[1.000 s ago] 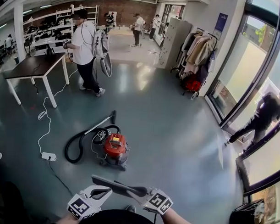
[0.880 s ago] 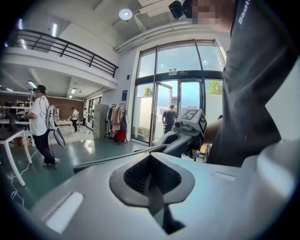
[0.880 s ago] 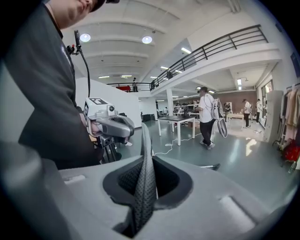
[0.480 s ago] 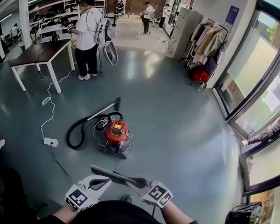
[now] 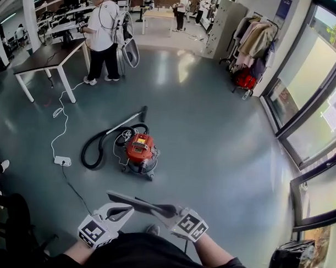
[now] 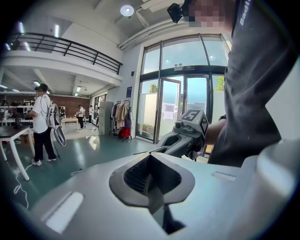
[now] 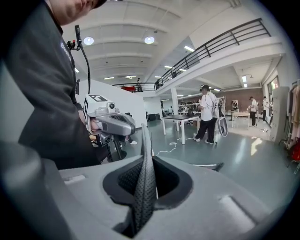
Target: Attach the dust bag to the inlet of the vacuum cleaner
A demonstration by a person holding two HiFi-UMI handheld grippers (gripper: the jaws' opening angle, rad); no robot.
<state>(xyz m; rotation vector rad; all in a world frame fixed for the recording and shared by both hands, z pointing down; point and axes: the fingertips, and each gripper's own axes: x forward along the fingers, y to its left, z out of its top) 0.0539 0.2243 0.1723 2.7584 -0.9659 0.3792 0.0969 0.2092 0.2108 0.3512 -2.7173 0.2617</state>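
Note:
The red vacuum cleaner (image 5: 140,150) stands on the floor ahead, its black hose (image 5: 95,150) curled to its left. The dust bag (image 5: 141,204), a flat dark sheet, hangs level between both grippers at the bottom of the head view, well short of the vacuum. My left gripper (image 5: 124,210) is shut on its left part and my right gripper (image 5: 168,213) on its right end. In the left gripper view the bag (image 6: 154,199) shows edge-on in the jaws. The right gripper view shows the bag (image 7: 144,187) the same way, with the left gripper (image 7: 112,124) opposite.
A white cable runs to a power strip (image 5: 62,161) left of the vacuum. A dark-topped table (image 5: 47,58) and a person in white (image 5: 102,38) stand at the back left. A coat rack (image 5: 253,46) and glass doors (image 5: 306,108) line the right.
Both grippers have carried the bag forward towards the vacuum, which now sits higher in the head view. The person by the right window has left the view.

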